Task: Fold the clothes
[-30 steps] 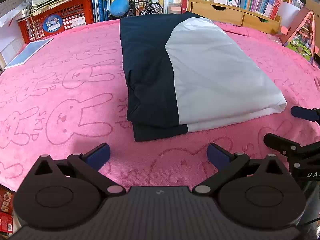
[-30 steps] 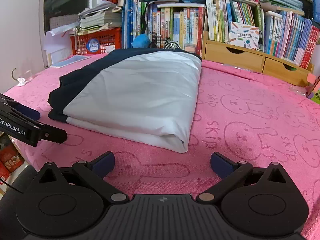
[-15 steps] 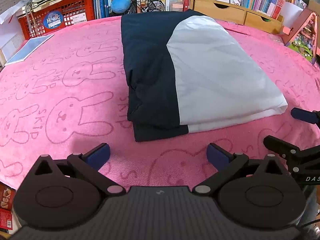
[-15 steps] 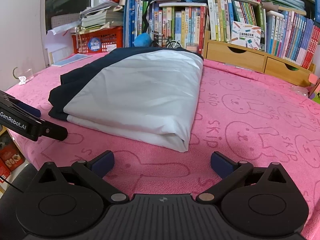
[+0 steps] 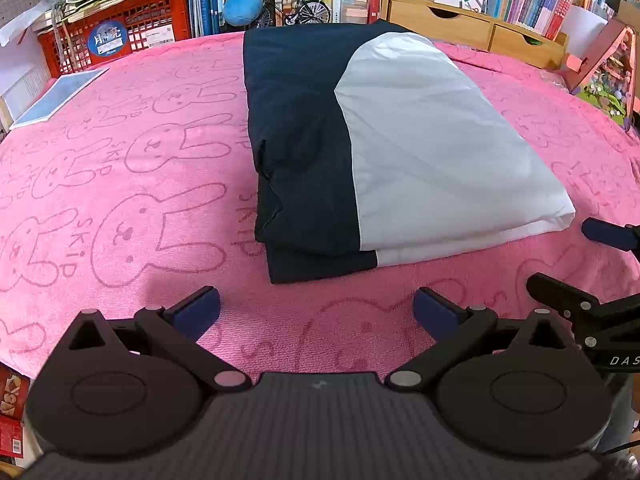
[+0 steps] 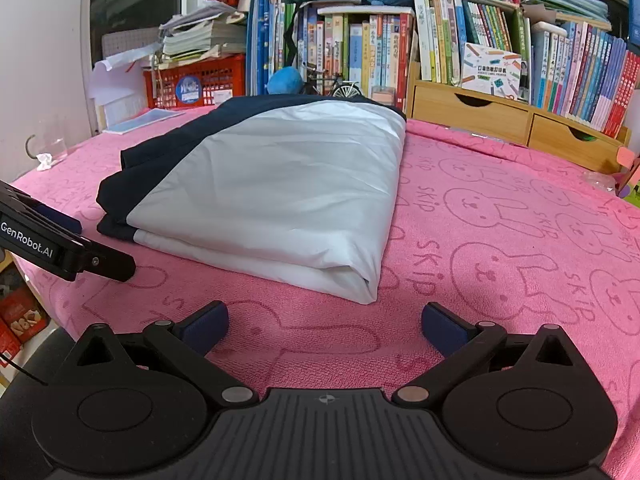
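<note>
A folded navy and white garment lies in a neat rectangular stack on the pink rabbit-print cloth; the right wrist view shows the same garment from its white side. My left gripper is open, just short of the stack's near navy edge, holding nothing. My right gripper is open too, a little in front of the white folded corner, empty. Each gripper's fingers show at the edge of the other's view, as do the left one's fingers.
Books, a red crate and wooden drawers line the far edge. A blue booklet lies far left, a pink stand far right. The table's near edge runs just under both grippers.
Both grippers have drawn slightly back and up from the stack, staying open. The garment has not moved.
</note>
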`<state>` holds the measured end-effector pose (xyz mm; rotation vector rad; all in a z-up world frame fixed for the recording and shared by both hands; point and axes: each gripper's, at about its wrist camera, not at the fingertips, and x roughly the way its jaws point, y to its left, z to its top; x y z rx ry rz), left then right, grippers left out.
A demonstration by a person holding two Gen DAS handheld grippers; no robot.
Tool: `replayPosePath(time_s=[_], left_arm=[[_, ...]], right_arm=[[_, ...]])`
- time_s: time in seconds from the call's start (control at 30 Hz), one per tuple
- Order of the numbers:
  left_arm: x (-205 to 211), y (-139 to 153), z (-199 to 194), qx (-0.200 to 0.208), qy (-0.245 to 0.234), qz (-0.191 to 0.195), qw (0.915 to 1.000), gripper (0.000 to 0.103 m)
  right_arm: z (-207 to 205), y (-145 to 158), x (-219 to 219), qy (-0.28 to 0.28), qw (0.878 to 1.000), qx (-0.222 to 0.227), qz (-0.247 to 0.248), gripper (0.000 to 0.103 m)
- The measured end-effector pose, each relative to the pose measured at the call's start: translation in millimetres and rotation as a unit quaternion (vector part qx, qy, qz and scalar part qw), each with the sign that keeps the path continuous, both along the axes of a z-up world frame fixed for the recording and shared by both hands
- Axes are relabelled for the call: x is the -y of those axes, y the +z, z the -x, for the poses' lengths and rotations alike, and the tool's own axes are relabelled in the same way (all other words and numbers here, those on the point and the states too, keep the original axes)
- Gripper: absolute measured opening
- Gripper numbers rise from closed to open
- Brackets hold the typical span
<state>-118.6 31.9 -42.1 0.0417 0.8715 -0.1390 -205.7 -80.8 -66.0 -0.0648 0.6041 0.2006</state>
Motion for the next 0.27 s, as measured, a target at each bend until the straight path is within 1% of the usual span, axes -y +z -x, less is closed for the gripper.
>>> replayPosePath(time_s=[0.13,0.27], left_arm=[[-1.3,-0.7,1.7,0.005,0.001,0.004,1.0,0.103],[-0.7,-0.9,1.5,0.005,-0.001,-0.002,1.0,0.103]], right_arm=[[0.3,-0.7,-0.2,-0.001,1.0,0.002,-0.001,0.103],[0.9,-1.4,-0.5,-0.002,1.0,0.003,-0.001,0.103]])
